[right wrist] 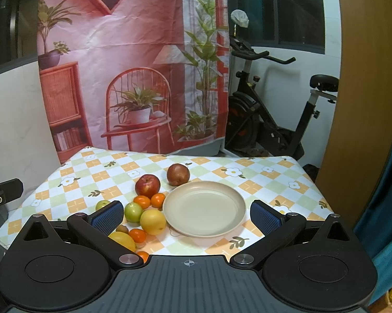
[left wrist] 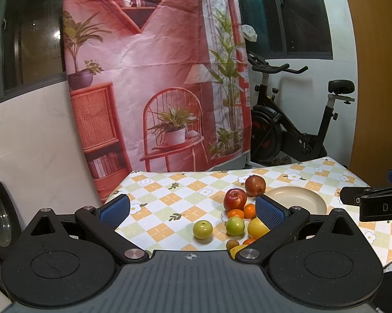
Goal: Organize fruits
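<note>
An empty beige plate (right wrist: pixel 205 208) sits on the checked tablecloth; it also shows in the left wrist view (left wrist: pixel 297 198). Left of it lie a red apple (right wrist: pixel 147 184), a dark red-brown fruit (right wrist: pixel 178 174), small oranges (right wrist: pixel 141 201), green fruits (right wrist: pixel 133 211), a yellow citrus (right wrist: pixel 153 221) and a lemon (right wrist: pixel 122 240). In the left wrist view the red apple (left wrist: pixel 235 198) and green fruits (left wrist: pixel 202 229) lie ahead. My left gripper (left wrist: pixel 193 210) is open and empty, short of the fruit. My right gripper (right wrist: pixel 186 216) is open and empty, in front of the plate.
A printed backdrop (right wrist: pixel 133 65) hangs behind the table. An exercise bike (right wrist: pixel 269 120) stands at the back right. A wooden panel (right wrist: pixel 365 104) rises at the right. The table's right edge (right wrist: pixel 323 200) and front left edge (right wrist: pixel 2 237) are near.
</note>
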`<state>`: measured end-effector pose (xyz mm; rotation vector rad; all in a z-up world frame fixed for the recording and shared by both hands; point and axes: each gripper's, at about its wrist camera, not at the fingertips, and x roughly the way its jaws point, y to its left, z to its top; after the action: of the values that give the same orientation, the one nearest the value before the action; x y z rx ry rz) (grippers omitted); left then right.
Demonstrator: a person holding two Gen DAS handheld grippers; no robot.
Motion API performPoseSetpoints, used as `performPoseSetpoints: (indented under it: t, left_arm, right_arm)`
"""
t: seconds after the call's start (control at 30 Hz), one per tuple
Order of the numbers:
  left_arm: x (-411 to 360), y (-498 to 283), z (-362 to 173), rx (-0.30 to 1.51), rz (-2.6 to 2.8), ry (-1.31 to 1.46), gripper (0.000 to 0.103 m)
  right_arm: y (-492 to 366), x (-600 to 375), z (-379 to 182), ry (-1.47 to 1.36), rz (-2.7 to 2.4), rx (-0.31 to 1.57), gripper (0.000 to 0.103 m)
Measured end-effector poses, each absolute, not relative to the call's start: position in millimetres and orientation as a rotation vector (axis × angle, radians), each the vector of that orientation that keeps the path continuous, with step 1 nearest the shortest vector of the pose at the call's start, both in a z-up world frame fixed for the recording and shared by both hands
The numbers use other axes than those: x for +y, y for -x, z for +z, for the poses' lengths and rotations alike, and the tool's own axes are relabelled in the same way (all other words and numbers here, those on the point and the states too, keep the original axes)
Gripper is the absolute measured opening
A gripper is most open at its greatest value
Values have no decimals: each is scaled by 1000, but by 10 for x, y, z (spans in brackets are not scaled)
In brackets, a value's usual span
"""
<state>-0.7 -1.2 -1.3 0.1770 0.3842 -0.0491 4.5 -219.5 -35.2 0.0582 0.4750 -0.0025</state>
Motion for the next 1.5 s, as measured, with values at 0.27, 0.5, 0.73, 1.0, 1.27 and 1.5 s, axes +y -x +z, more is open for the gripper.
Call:
performPoseSetpoints:
  t: [0.27, 0.5, 0.73, 1.0, 1.27, 1.5]
  left_arm:
    - [20, 16, 2, 381, -47, -173, 103]
    - [12, 22, 3, 381, -45, -170, 103]
    - [10, 25, 8, 382, -45, -169, 103]
    - [11, 31, 9, 382, -45, -171, 103]
    - [12, 30, 9, 382, -45, -171, 103]
    - [12, 29, 9, 382, -46, -171, 103]
  right_arm:
    - [-39, -2195, -348, -56, -1, 473, 103]
    - [-25, -2193, -345, -56, -2, 472, 103]
    - [-26, -2196, -346, -55, -2, 471, 103]
    - [-26, -2198, -345, -54, -2, 471, 103]
    - [-24, -2197, -343, -54, -3, 470, 103]
    - [-24, -2198, -343, -54, -3, 470, 103]
